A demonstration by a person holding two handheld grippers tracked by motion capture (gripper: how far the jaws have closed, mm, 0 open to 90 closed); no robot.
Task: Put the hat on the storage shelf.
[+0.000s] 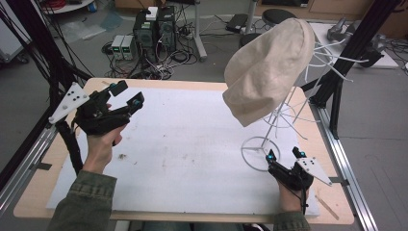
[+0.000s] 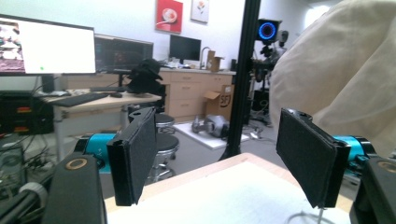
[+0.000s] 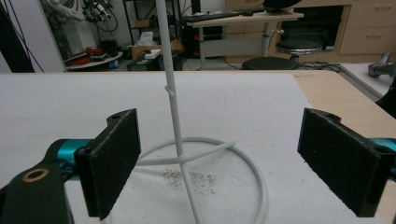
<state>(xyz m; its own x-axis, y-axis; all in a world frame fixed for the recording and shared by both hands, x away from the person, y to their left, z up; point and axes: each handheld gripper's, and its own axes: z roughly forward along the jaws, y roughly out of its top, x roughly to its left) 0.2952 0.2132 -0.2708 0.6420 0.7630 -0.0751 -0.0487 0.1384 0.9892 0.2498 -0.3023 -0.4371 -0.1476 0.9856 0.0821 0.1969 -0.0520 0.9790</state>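
Note:
A cream cloth hat [image 1: 269,67] hangs on a white wire stand [image 1: 272,127] at the right of the table; the hat [image 2: 345,79] also shows at the right of the left gripper view. My left gripper [image 1: 127,94] is held up over the table's left side, open and empty, well apart from the hat. My right gripper [image 1: 285,154] rests low at the front right, open, just in front of the stand's ring base [image 3: 252,172]. The stand's upright rod [image 3: 172,93] rises between its jaws, untouched.
A white mat [image 1: 183,144] covers most of the wooden table [image 1: 332,144]. Black frame posts [image 1: 353,45] stand at the right and left edges. Computers and cables [image 1: 154,33] lie on the floor beyond the table. Small crumbs [image 3: 189,179] lie inside the ring base.

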